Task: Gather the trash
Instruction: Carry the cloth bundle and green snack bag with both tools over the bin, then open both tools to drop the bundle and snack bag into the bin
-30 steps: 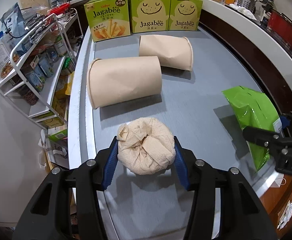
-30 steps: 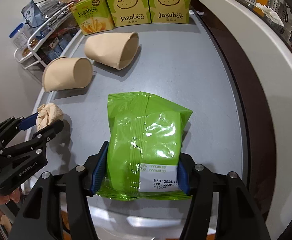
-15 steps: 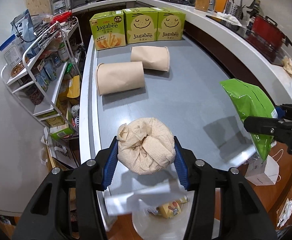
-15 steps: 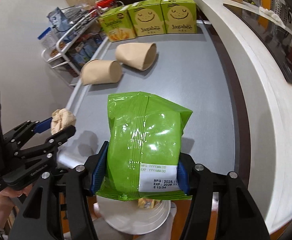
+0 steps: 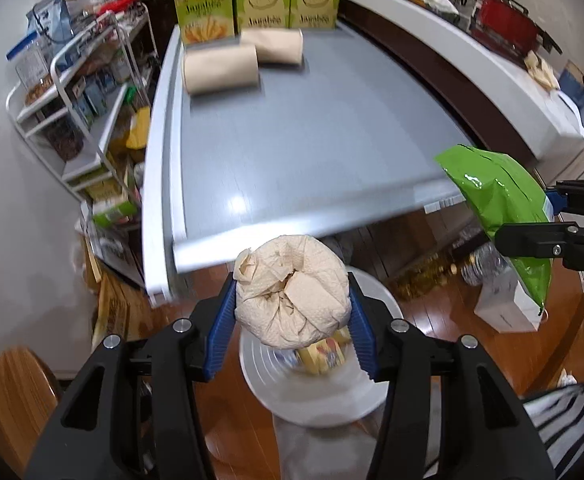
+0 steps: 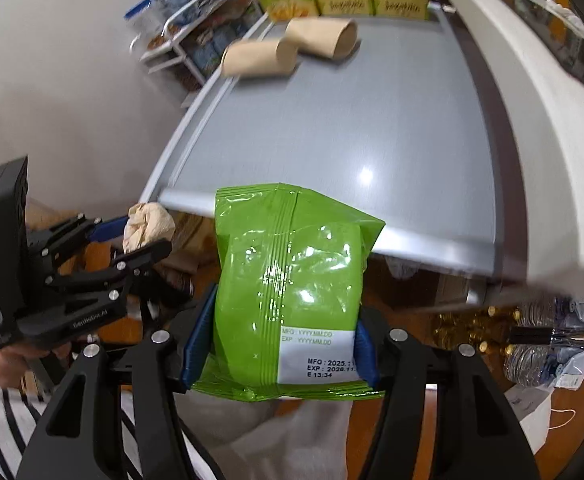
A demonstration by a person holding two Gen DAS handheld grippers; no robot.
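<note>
My left gripper (image 5: 292,320) is shut on a crumpled beige paper ball (image 5: 292,292), held past the near edge of the grey table (image 5: 311,140) and above a white bin (image 5: 319,392) with wrappers inside. My right gripper (image 6: 278,344) is shut on a green snack bag (image 6: 288,280), also held off the table's near edge. The green bag (image 5: 499,216) shows at the right of the left wrist view, and the paper ball (image 6: 148,226) with the left gripper (image 6: 132,236) shows at the left of the right wrist view. Two beige paper cups (image 5: 222,70) (image 5: 272,46) lie on their sides at the table's far end.
Three green Jagabee boxes (image 5: 262,4) stand along the table's far edge. A white wire rack (image 5: 72,92) with packets stands left of the table. A white counter (image 5: 471,64) curves along the right. Plastic bottles (image 6: 551,344) and a white bag (image 5: 507,308) lie on the wooden floor.
Both grippers have pulled back from over the table, carrying the paper ball and the green bag past its near edge. The white bin has come into view below the paper ball.
</note>
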